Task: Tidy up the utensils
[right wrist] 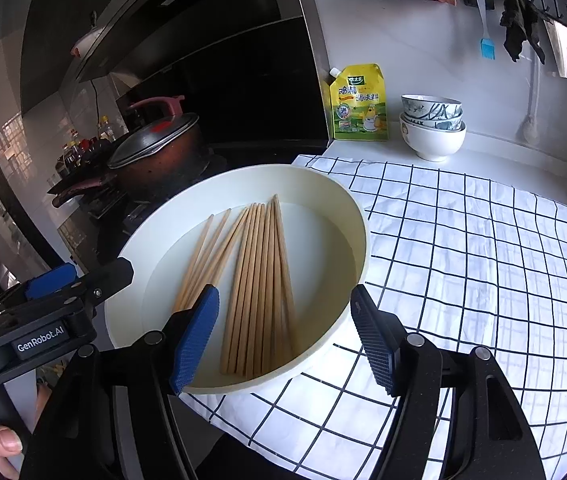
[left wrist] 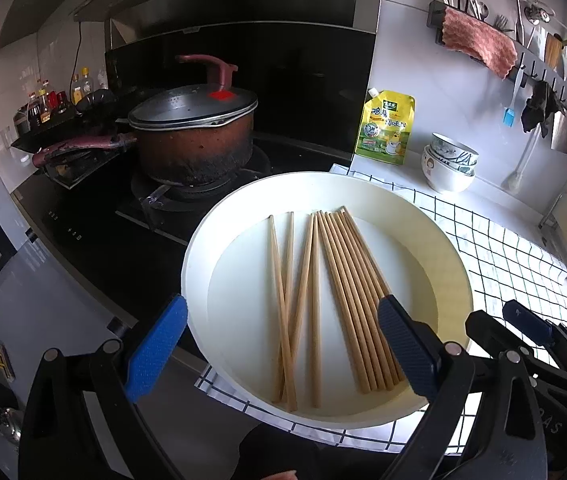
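- Left claw (left wrist: 283,344): jaws spread wide, nothing between them; it hovers over the near rim of the basin, its blue pads to either side of the chopsticks.
- Right claw (right wrist: 285,340): likewise released and empty, poised above the basin's near right edge.
- Basin (left wrist: 439,236): a shallow, round, cream vessel resting on a grid-patterned cloth (right wrist: 463,248) spread over the table, just beside the stove.
- Chopsticks (left wrist: 357,300): wooden, all lying flat on the basin floor. One group lies side by side in a neat parallel row toward the right; the loose chopsticks (left wrist: 295,300) to the left cross one another.
- Rail holder (left wrist: 463,4): a wall-mounted rack at upper right already holding upright utensils; a plausible destination, though the frames do not confirm it.
- Stage: the arrangement fits either gathering sticks into the row or lifting them out of the basin; the pictures do not settle which.
- Technique, as judged: the sticks are thin and lie flush on a smooth floor, so a claw should descend square to their length, near the middle, with both pads low enough to bracket the wood before closing.
- Risk: a grip near one end would let the sticks pivot and fan; crossed sticks may drag a neighbour along.
- Surroundings: stacked bowls (right wrist: 431,128), a yellow seasoning pouch (right wrist: 359,104) and a lidded pot (left wrist: 193,136) stand well clear.
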A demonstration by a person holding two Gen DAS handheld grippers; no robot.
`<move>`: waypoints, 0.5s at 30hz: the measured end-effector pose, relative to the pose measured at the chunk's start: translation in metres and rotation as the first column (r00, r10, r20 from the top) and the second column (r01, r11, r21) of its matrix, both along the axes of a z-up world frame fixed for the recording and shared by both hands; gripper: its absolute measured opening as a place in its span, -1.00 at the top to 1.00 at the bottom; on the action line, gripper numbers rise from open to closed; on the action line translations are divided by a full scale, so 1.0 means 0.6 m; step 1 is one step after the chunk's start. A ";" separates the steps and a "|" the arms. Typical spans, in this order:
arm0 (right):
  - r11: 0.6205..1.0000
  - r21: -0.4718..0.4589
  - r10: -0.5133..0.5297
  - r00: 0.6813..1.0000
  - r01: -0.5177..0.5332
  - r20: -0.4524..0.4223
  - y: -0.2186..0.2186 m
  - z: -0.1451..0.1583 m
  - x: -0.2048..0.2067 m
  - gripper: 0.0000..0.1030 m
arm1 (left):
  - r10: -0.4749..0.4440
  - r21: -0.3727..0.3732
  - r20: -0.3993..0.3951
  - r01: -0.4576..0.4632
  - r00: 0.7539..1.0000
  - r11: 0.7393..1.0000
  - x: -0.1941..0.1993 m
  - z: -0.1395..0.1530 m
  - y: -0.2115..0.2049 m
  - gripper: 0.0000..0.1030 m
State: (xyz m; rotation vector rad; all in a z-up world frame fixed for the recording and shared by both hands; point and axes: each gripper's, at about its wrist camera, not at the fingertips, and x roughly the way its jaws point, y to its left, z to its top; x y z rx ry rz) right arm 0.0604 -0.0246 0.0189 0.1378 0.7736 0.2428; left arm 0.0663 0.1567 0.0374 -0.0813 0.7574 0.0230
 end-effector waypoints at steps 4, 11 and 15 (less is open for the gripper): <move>1.000 0.000 0.000 1.000 0.000 0.000 0.000 0.000 0.000 -0.27 | -0.001 0.008 0.006 0.001 1.000 1.000 -0.003 0.000 -0.003 -0.83; 1.000 0.000 0.001 1.000 -0.001 0.000 -0.001 0.000 0.000 -0.27 | -0.003 0.003 0.007 0.003 1.000 1.000 -0.004 0.001 -0.004 -0.85; 1.000 0.000 0.001 1.000 -0.001 0.000 -0.001 0.000 0.000 -0.27 | -0.002 -0.001 0.006 0.002 1.000 1.000 -0.004 0.001 -0.003 -0.86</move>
